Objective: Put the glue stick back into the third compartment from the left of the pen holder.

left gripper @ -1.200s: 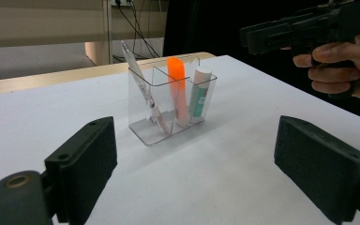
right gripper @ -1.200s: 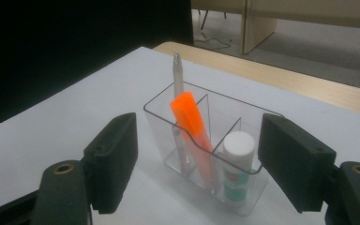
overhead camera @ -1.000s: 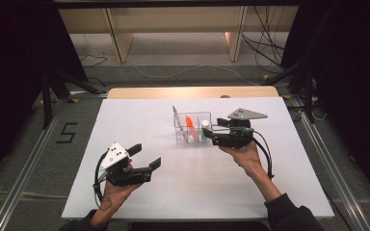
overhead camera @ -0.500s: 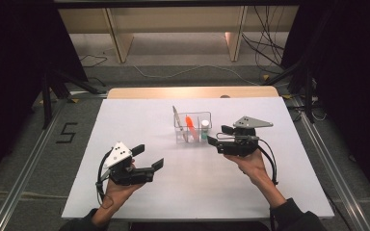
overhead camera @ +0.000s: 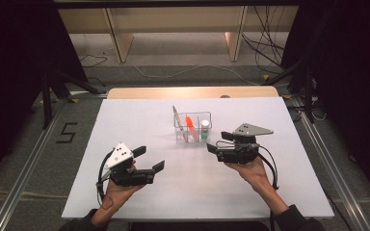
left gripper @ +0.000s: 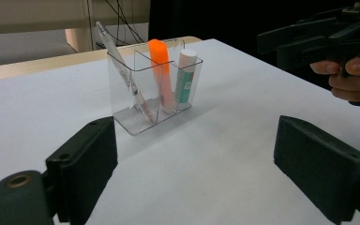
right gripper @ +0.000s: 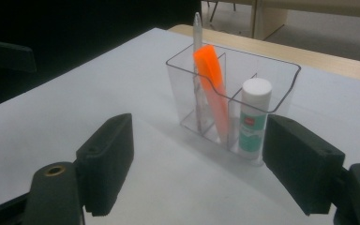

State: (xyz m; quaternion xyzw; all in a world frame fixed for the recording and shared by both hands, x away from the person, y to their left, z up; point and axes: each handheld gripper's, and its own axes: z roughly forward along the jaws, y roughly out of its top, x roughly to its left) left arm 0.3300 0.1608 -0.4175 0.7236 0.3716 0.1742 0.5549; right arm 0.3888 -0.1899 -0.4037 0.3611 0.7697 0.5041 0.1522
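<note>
— Two grippers, both mine. What lies under them, nearest first?

— A white table (overhead camera: 197,192) top, bare around my hands. My left gripper (overhead camera: 147,160) sits low at the near left, my right gripper (overhead camera: 217,144) at the near right, just beside the clear organiser (overhead camera: 193,127) that stands around the middle of the white sheet. Past the sheet a strip of pale wood (overhead camera: 192,92) shows at the table's far edge. Beyond that, grey floor with a loose cable (overhead camera: 173,72), the legs of a wooden shelf (overhead camera: 118,41), and dark curtains on both sides. A "5" (overhead camera: 67,132) is marked on the floor to the left.

— And your fingers?

— On both, the jaws stand wide apart and hold nothing. In the left gripper view my pads (left gripper: 89,154) frame bare table, with the organiser well ahead. In the right gripper view the organiser is nearer, close before my pads (right gripper: 108,150), and untouched.

— What's in the organiser?

— A pen (right gripper: 197,70) leaning in one compartment, an orange highlighter (right gripper: 213,89) in the middle one, and a glue stick (right gripper: 253,115) with a white cap in the third, upright.
</note>
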